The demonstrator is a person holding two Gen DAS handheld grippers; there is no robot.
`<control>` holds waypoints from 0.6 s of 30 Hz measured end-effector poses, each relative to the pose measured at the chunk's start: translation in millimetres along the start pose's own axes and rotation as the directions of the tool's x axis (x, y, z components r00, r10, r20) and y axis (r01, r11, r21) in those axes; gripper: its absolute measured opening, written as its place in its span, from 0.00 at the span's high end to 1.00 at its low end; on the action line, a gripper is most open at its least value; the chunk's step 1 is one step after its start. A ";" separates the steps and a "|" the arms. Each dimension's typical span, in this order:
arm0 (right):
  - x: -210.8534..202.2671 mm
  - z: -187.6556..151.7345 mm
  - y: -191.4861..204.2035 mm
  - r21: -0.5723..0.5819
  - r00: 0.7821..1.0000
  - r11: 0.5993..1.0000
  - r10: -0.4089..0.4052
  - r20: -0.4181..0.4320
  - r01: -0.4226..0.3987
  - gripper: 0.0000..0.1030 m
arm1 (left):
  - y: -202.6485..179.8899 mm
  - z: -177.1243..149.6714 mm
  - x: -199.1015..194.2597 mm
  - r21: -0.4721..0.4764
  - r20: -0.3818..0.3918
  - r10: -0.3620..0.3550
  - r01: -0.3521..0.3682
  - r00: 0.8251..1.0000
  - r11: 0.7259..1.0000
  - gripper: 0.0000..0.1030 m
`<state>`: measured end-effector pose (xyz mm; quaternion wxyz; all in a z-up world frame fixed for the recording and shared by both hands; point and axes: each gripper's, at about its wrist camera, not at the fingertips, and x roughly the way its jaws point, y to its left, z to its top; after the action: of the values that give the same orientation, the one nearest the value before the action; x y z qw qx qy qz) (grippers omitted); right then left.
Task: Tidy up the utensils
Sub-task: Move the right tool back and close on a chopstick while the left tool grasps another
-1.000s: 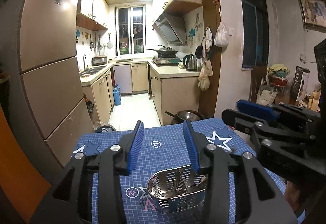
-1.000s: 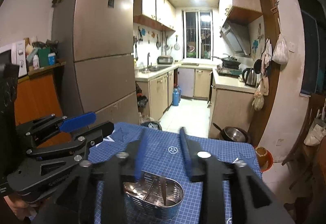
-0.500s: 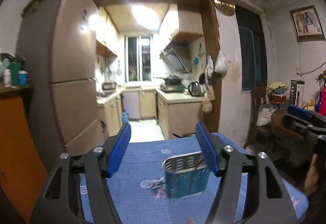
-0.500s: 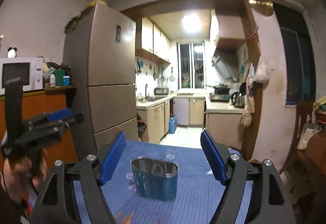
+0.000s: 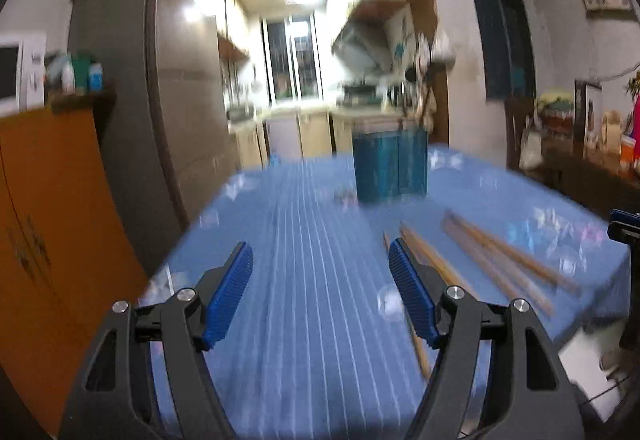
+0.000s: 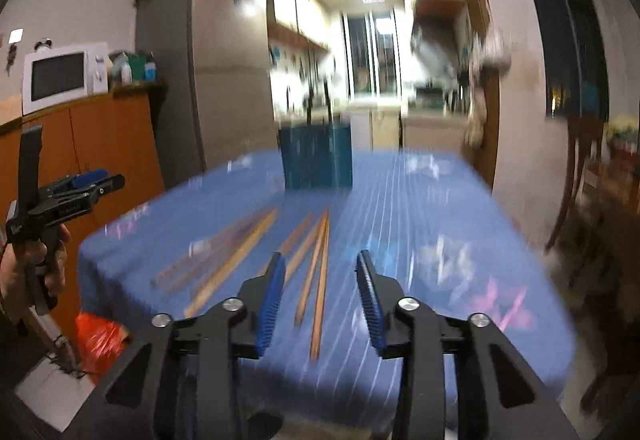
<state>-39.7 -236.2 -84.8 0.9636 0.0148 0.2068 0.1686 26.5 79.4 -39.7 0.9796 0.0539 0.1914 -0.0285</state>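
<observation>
Everything is motion-blurred. A metal utensil holder (image 5: pixel 390 168) (image 6: pixel 316 156) stands upright at the far end of the blue tablecloth (image 5: pixel 312 320) (image 6: pixel 420 208). Several wooden chopsticks (image 5: pixel 504 260) (image 6: pixel 320 272) lie loose on the near part of the cloth. My left gripper (image 5: pixel 320 260) is low over the cloth, open and empty, with the chopsticks to its right. My right gripper (image 6: pixel 320 268) has its jaws closing with nothing pressed between them; a pair of chopsticks lies on the cloth just ahead, seen through the gap. In the right wrist view the left gripper (image 6: pixel 80 188) shows at the left, held in a hand.
An orange cabinet (image 6: pixel 100 144) with a microwave (image 6: pixel 60 76) and a tall fridge (image 6: pixel 216 72) stand left of the table. A wooden chair (image 6: pixel 576 176) is at the right. A red bag (image 6: pixel 96 336) lies on the floor by the table's near left corner.
Both grippers have dropped and pulled back from the holder, which now looks small and far, and the chopsticks have come into view. The right jaws are narrower than half a second ago.
</observation>
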 end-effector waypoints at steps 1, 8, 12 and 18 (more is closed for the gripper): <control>3.8 -12.1 1.5 -0.001 1.000 1.000 -0.007 -0.023 0.007 0.65 | -2.5 -11.4 4.4 -0.006 -0.029 -0.009 0.009 1.000 1.000 0.34; 18.6 -37.6 34.8 0.001 0.997 0.998 0.055 -0.060 -0.055 0.68 | -23.2 -54.5 14.3 0.009 -0.103 -0.057 0.058 0.993 0.998 0.35; 37.4 -43.3 62.8 -0.014 0.993 0.996 0.086 -0.080 -0.087 0.71 | -30.3 -67.8 13.6 0.037 -0.110 -0.071 0.075 0.991 0.996 0.39; 54.3 -48.3 71.5 -0.019 0.995 1.000 0.014 -0.095 -0.016 0.74 | -32.7 -82.2 14.3 0.036 -0.124 -0.072 0.077 0.990 0.996 0.40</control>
<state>-35.4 -152.8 -143.3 0.9516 -0.0013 0.2504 0.1782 6.7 56.0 -123.9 0.9629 0.0684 0.2525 -0.0656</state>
